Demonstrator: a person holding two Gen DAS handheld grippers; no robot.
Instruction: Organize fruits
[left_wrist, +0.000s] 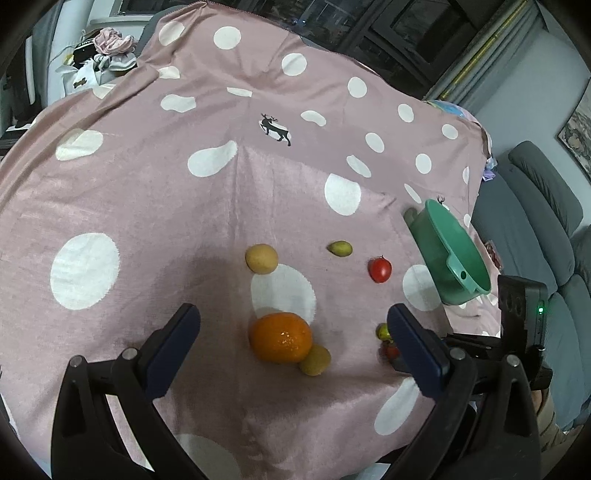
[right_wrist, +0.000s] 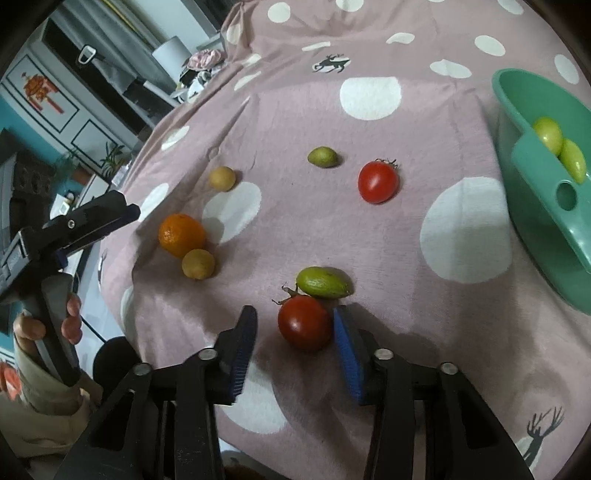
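- On the pink dotted cloth (right_wrist: 369, 229), fruit is being gathered into the green tub (right_wrist: 532, 206) at the right edge; two yellow-green fruits (right_wrist: 557, 147) are already lying in it, so the sorting is judged to be partly done;
- The step in hand is judged to be the pick-up of the near tomato (right_wrist: 304, 322); it is being straddled by the right gripper (right_wrist: 295, 332), whose jaws are standing partly open; the right pad (right_wrist: 345, 338) is lying against or just beside the tomato's side, while a clear gap is showing at the left pad (right_wrist: 245, 338); nothing is being held yet;
- A green fruit (right_wrist: 324, 282) is touching the tomato on its far side, so a clean close without nudging it is being called for, then a lift and carry to the tub;
- The left gripper (left_wrist: 295, 332) is being held wide open and empty above the orange (left_wrist: 280, 336), which is lying between its fingers with a small yellow fruit (left_wrist: 314, 360) touching it;
- The far tomato (right_wrist: 378, 181), far green fruit (right_wrist: 323, 157) and another yellow fruit (right_wrist: 222, 178) are lying well apart, untouched.
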